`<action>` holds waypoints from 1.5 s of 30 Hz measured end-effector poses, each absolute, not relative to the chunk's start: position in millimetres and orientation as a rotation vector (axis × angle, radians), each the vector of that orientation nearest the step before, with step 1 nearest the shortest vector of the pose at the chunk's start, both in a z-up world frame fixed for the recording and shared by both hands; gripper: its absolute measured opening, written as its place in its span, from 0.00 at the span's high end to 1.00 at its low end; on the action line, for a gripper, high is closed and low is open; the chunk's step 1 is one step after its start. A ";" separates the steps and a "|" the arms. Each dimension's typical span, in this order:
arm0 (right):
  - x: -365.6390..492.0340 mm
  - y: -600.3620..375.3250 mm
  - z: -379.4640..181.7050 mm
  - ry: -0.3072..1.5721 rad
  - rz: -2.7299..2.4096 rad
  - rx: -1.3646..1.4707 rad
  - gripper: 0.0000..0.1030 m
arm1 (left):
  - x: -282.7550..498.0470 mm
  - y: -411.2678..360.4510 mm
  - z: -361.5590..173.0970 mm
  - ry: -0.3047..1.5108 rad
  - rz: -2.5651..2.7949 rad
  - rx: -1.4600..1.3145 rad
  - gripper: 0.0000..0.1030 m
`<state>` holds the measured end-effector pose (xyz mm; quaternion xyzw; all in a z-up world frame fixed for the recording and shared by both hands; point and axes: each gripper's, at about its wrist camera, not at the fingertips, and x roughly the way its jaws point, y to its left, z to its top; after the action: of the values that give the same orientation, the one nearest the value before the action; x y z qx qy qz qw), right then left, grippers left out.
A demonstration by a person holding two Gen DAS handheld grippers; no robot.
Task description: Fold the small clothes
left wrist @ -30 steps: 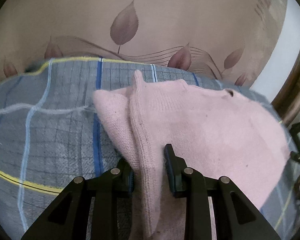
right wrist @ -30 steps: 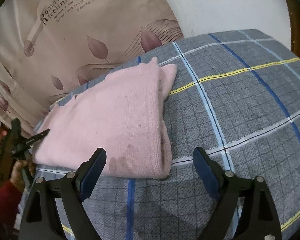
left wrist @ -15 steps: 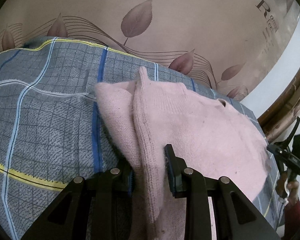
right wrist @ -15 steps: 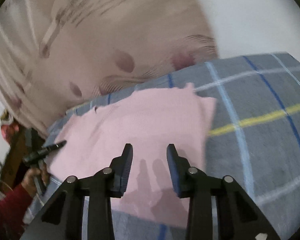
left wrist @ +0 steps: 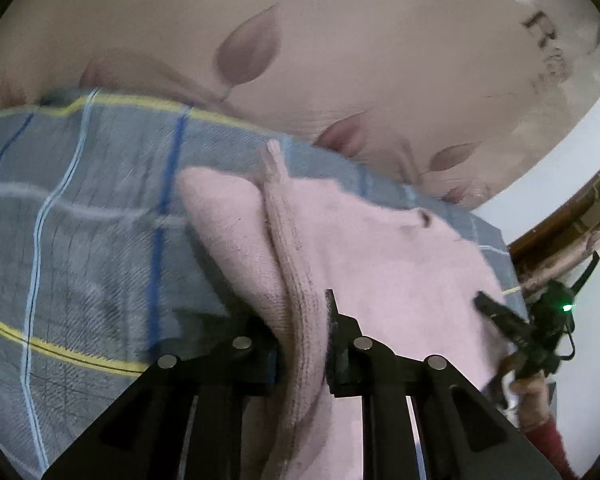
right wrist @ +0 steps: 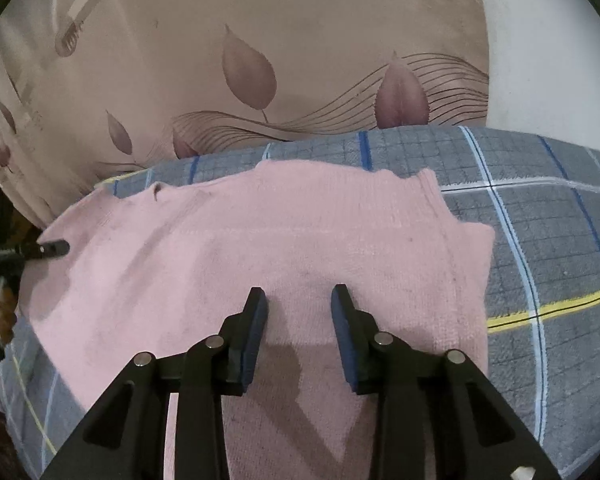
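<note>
Left wrist view: my left tool (left wrist: 302,320) is clamped on a raised ridge of the pink knit garment (left wrist: 380,264). The fold of fabric passes between both fingers and drapes down toward the near edge of the frame. The rest of the garment spreads to the right across the grey plaid blanket (left wrist: 80,220). The blanket carries blue, white and yellow lines. My right tool (left wrist: 512,324) appears at the far right of this view, at the garment's right edge.

Right wrist view: my right tool (right wrist: 299,312) sits above the garment (right wrist: 260,240) with its fingers set at a narrow gap. No fabric is visible between them; contact with the cloth below cannot be confirmed. The garment lies flat on the blanket (right wrist: 540,240), with its far edge near the blanket's far border. A tip of my left tool (right wrist: 48,249) shows at the garment's left edge. A beige curtain (right wrist: 280,40) with a leaf print hangs behind the blanket. A white wall (right wrist: 540,40) stands to its right.
</note>
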<state>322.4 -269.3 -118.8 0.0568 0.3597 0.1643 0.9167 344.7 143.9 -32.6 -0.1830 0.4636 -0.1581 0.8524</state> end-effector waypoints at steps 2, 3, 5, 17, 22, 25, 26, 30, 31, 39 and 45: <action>324.4 -278.8 -119.1 0.744 0.370 0.181 0.69 | 346.6 125.5 -11.8 0.977 -0.357 -0.389 0.84; 324.5 -283.9 -118.9 0.740 0.385 0.210 0.69 | 347.1 112.1 0.3 0.975 -0.371 -0.388 0.84; 319.8 -295.0 -118.5 0.722 0.415 0.280 0.69 | 348.8 87.7 17.8 0.968 -0.399 -0.387 0.85; 287.2 -365.1 -135.8 0.609 0.571 0.725 0.57 | 371.0 -93.6 16.3 1.031 -0.567 -0.479 0.85; 287.6 -366.0 -137.8 0.607 0.594 0.744 0.56 | 378.7 -133.6 -12.7 1.044 -0.601 -0.531 0.85; 290.5 -368.1 -140.1 0.605 0.611 0.763 0.56 | 377.8 -147.4 -18.0 1.040 -0.677 -0.590 0.84; 289.0 -370.9 -141.6 0.604 0.616 0.777 0.56 | 377.0 -152.9 -17.5 1.040 -0.700 -0.591 0.82; 290.2 -382.4 -148.0 0.608 0.633 0.854 0.56 | 376.7 -159.2 -8.7 1.018 -0.834 -0.724 0.74; 290.3 -384.9 -149.2 0.608 0.639 0.870 0.56 | 377.1 -160.9 -4.2 1.013 -0.867 -0.753 0.68; 291.6 -396.0 -152.2 0.611 0.689 0.948 0.48 | 327.5 -119.7 37.6 0.786 -0.883 -0.613 0.50; 287.6 -399.1 -141.3 0.646 0.773 1.003 0.27 | 286.6 -72.3 -19.1 0.776 -0.726 -0.472 0.47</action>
<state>287.6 -399.1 -141.3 0.4604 0.2965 0.3548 0.7578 286.6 -72.3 -19.1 -0.2230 0.3667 -0.3427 0.8357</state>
